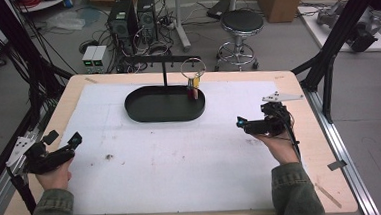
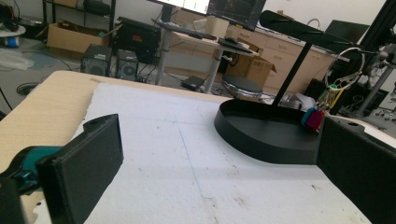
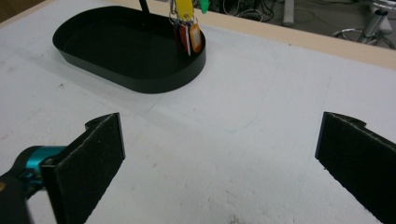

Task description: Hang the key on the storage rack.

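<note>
Left hand-held gripper (image 1: 63, 145), held near the left edge of the counter (image 1: 310, 130) above the white sheet (image 1: 171, 153): its jaws stand wide apart in the left gripper view, with nothing between them and nothing touched. Right hand-held gripper (image 1: 247, 124), held near the right edge of the counter over the sheet's right margin: its jaws likewise stand wide apart in the right gripper view, empty, clear of the sheet.

Bunch of keys (image 1: 194, 87), well apart from both hand-held grippers, toward the far edge of the counter: a large wire ring (image 2: 345, 67) hangs from the horizontal bar of a black stand (image 2: 292, 70), and coloured tags dangle below it. A yellow tag (image 3: 183, 8), a green one, and red and orange tags (image 3: 195, 38) are distinguishable in the right gripper view; the lowest tags reach the right end of the black oval tray (image 3: 116, 77) that forms the stand's base. Whether they touch its floor cannot be told. The tray sits on the sheet, centred near the far edge.
</note>
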`<state>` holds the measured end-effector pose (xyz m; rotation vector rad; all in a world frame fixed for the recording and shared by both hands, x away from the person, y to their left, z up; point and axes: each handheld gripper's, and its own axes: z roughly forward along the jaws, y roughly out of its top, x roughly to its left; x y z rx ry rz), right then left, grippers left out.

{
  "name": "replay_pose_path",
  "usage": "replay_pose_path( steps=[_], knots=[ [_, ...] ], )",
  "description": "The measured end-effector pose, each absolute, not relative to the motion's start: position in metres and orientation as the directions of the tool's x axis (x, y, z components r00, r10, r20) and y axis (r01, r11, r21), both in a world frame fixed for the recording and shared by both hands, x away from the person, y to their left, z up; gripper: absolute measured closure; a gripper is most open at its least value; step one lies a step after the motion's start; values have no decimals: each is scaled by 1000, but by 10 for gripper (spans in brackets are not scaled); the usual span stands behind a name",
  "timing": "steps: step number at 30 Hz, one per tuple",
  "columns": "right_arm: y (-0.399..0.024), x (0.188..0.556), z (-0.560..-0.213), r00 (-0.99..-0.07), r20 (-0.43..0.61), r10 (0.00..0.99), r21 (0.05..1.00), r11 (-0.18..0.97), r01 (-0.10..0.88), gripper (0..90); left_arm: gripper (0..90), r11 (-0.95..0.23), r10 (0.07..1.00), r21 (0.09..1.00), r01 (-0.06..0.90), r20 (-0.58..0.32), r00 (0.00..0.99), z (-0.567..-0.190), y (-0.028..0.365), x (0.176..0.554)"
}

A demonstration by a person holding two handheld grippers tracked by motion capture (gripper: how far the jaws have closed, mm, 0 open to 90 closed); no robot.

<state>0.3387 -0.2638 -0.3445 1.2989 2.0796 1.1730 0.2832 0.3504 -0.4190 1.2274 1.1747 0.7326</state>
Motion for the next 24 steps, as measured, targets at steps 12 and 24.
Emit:
replay_pose_path(
  steps=[12, 24],
  knots=[
    [-269, 325, -363, -429, 88, 899, 810, 186, 556, 4, 17, 243, 917, 957, 156, -279, 285, -419, 350, 283],
    [-277, 310, -385, -377, 92, 922, 809, 151, 567, 4, 17, 242, 917, 957, 159, -279, 285, -419, 350, 284]
  ],
)
